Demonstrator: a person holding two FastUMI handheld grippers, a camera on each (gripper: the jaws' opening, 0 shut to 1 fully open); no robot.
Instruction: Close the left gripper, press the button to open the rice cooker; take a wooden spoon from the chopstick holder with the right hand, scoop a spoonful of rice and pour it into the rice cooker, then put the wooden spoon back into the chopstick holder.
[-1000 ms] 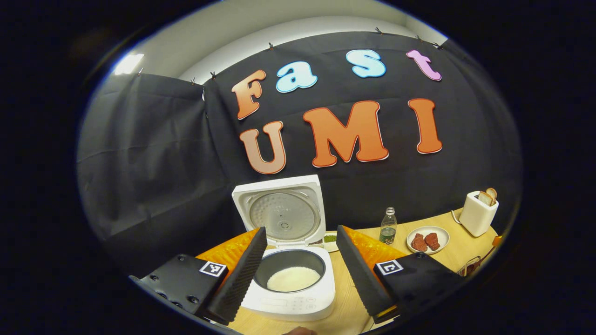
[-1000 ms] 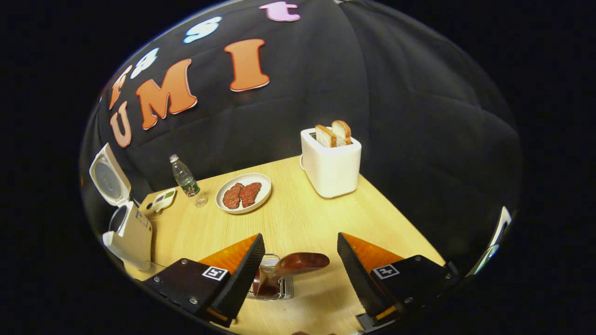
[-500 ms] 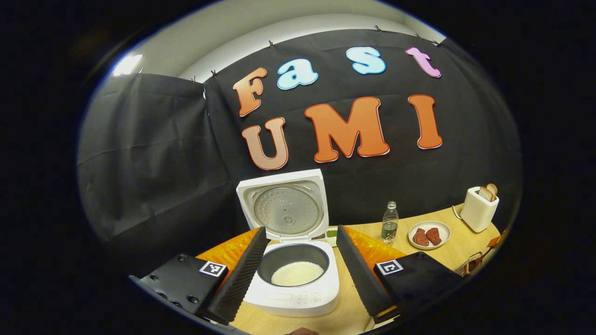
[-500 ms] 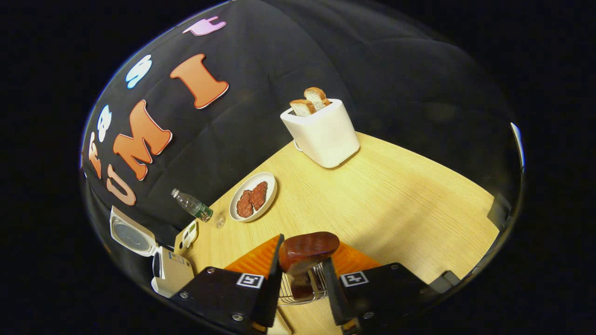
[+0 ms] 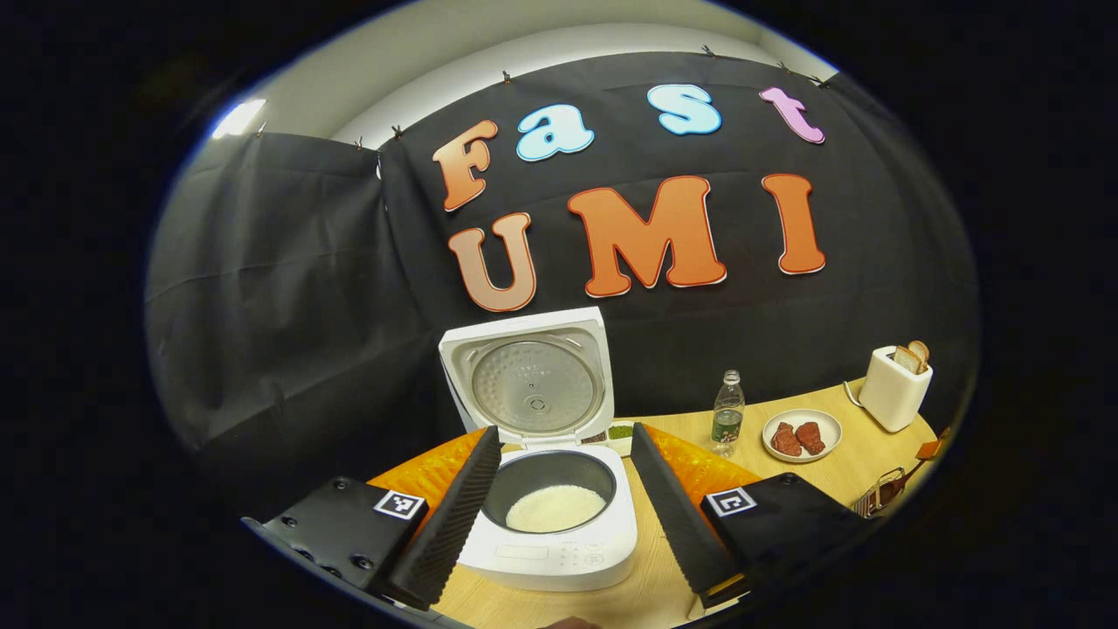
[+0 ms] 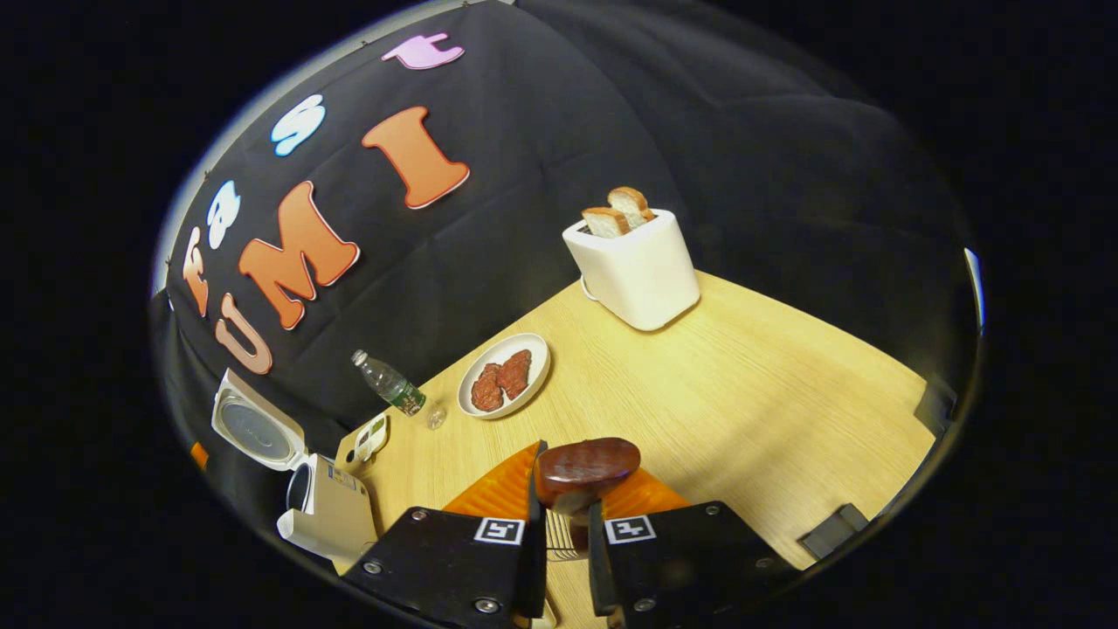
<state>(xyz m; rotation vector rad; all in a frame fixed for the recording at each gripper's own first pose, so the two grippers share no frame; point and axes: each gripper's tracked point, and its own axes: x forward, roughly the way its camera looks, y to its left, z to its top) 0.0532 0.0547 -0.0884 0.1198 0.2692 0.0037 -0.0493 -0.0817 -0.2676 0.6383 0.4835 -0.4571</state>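
In the left gripper view, your left gripper [image 5: 559,515] hangs in front of the rice cooker [image 5: 550,524] with its jaws wide apart and nothing between them. The cooker's lid [image 5: 527,377] stands upright behind the pot, so the button step looks done, and white rice already lies in the inner pot [image 5: 552,502]. The cooker sits straight ahead between the two fingers, on the table [image 5: 812,476]. Far to the right you can make out the wire chopstick holder [image 5: 876,500] near the table's edge, well apart from the cooker; a bottle [image 5: 728,425], a plate of meat [image 5: 801,434] and a toaster [image 5: 894,389] stand along the back.

In the right gripper view, your right gripper [image 6: 566,542] has its jaws drawn close together on the neck of the wooden spoon [image 6: 583,467], and both fingers appear to press on it. The spoon's bowl sticks up just beyond the fingertips, its handle running down between them into the chopstick holder [image 6: 559,535] below, so its long axis lies roughly along the fingers. From here the rice cooker [image 6: 319,515] lies far off to the left, lid side facing you.

What matters for your next move is that axis: the handle sits in the holder, so I judge you should draw the spoon out along its own length before swinging left. The right hand is the one on the spoon; the left is nearer the cooker. I cannot pick out a separate rice supply.
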